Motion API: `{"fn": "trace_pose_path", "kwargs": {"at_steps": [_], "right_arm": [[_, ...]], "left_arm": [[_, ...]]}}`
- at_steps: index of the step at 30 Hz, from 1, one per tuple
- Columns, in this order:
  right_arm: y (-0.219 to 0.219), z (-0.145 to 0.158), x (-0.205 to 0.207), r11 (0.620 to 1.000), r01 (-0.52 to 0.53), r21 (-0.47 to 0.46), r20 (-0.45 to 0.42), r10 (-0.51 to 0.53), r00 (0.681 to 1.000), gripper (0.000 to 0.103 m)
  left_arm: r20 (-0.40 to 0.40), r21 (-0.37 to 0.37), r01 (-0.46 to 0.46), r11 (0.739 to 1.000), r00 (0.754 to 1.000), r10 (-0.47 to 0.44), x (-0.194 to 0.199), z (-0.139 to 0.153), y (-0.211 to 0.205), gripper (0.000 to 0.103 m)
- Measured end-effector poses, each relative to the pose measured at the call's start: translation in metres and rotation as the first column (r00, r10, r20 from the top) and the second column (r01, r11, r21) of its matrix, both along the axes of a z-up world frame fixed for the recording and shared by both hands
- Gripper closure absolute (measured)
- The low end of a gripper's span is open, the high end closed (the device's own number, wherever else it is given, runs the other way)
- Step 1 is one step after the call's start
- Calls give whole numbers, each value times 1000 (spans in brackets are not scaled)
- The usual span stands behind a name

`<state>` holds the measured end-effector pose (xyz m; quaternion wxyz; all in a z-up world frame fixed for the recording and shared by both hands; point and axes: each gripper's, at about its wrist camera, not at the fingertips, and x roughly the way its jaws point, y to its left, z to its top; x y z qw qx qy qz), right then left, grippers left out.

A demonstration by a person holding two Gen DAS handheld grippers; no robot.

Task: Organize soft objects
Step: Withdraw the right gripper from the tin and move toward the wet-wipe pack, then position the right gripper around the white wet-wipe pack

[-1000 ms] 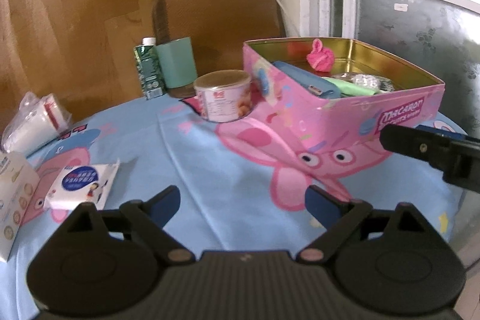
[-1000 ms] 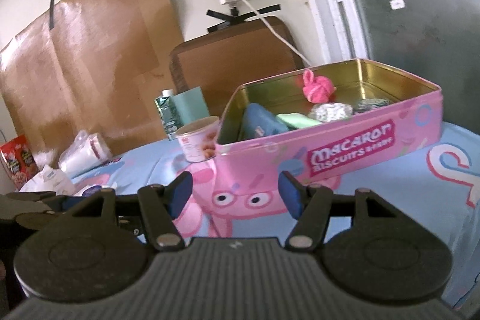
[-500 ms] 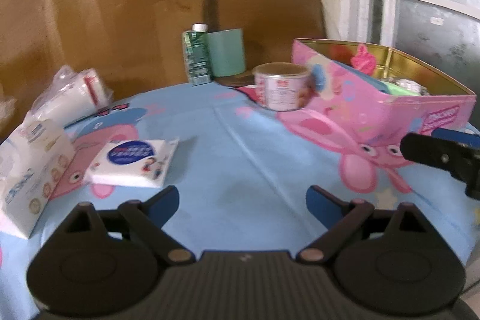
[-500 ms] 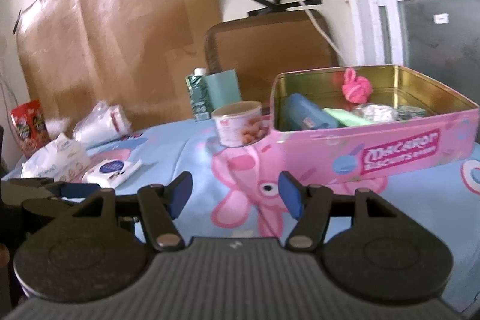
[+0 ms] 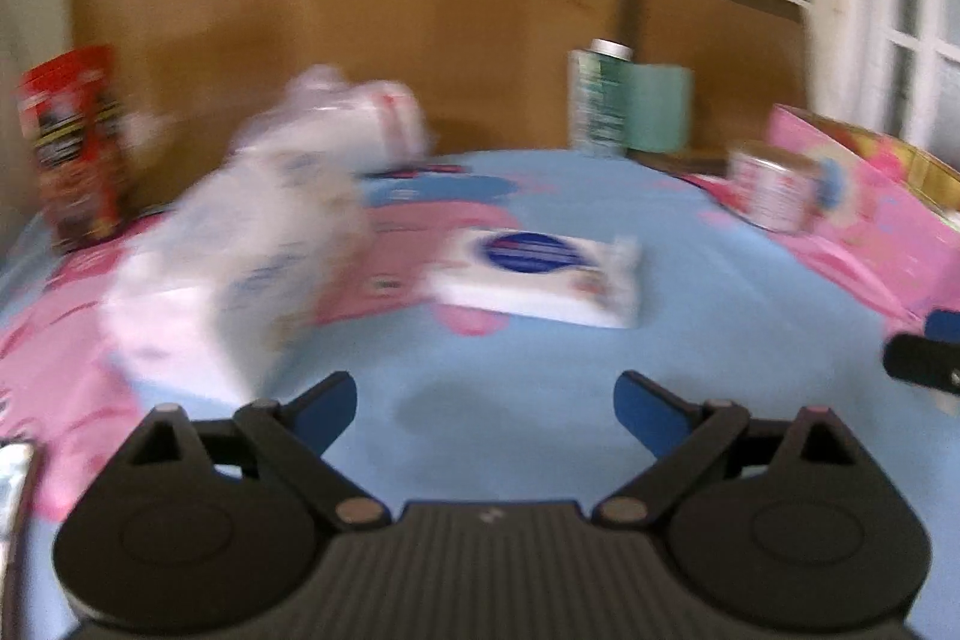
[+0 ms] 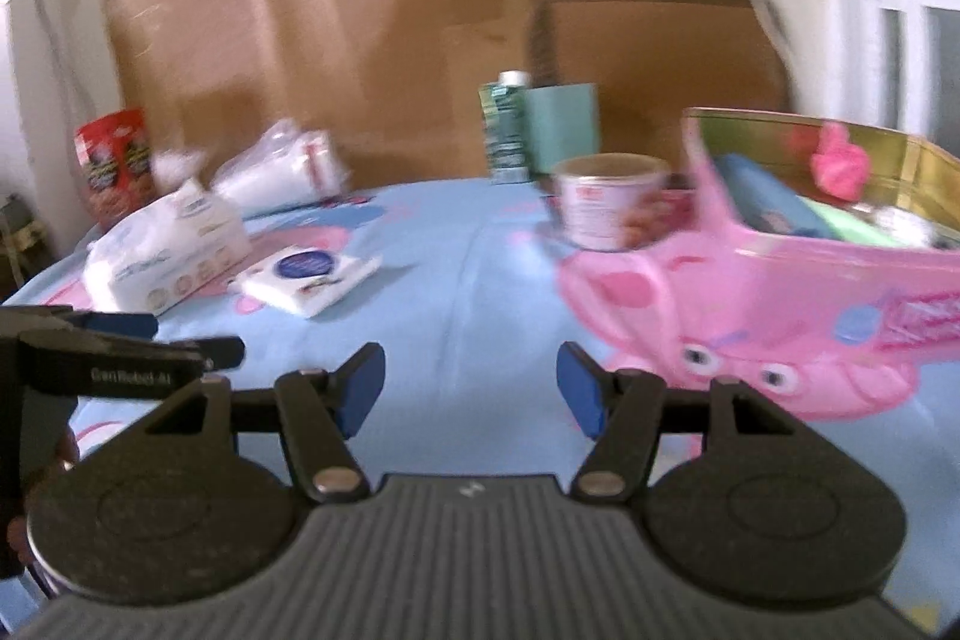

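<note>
Right wrist view: some soft things in pink tin [image 6: 774, 292], wipes pack [image 6: 312, 283] and tissue pack [image 6: 168, 250] left on tabletop [image 6: 468, 280], left gripper [image 5: 486, 400] wide open and empty, right gripper [image 6: 471, 385] half open and empty.

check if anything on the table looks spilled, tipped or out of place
Nothing looks spilled or broken. The flat wipes pack and the bigger tissue pack lie loose on the tablecloth, outside the pink tin that already holds other soft items.

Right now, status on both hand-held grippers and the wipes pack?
Left hand-held gripper open, empty. Right hand-held gripper open, empty. Wipes pack flat on tablecloth ahead of left, untouched. Nothing between.
</note>
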<state>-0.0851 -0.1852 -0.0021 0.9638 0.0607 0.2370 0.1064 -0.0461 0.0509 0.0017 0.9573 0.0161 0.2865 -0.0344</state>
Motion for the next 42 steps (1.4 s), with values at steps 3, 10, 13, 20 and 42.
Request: {"fn": "trace_pose_path", "kwargs": {"at_steps": [3, 10, 13, 20, 42], "right_arm": [[18, 1, 17, 997, -70, -15, -2, 70, 998, 35], [69, 1, 89, 921, -367, -129, -3, 370, 929, 9], [87, -5, 125, 860, -451, -240, -47, 453, 890, 8], [93, -16, 170, 840, -523, -143, -172, 500, 849, 20], [0, -25, 2, 976, -174, -129, -88, 164, 983, 25]], "left_arm": [[38, -30, -124, 992, 991, 125, -3, -1, 27, 7], [37, -136, -152, 979, 987, 158, 0, -2, 46, 8], [52, -115, -139, 984, 988, 146, -3, -1, 41, 8], [31, -147, -137, 980, 989, 143, 0, -4, 44, 8], [-66, -112, -84, 990, 995, 77, 12, -10, 35, 1]]}}
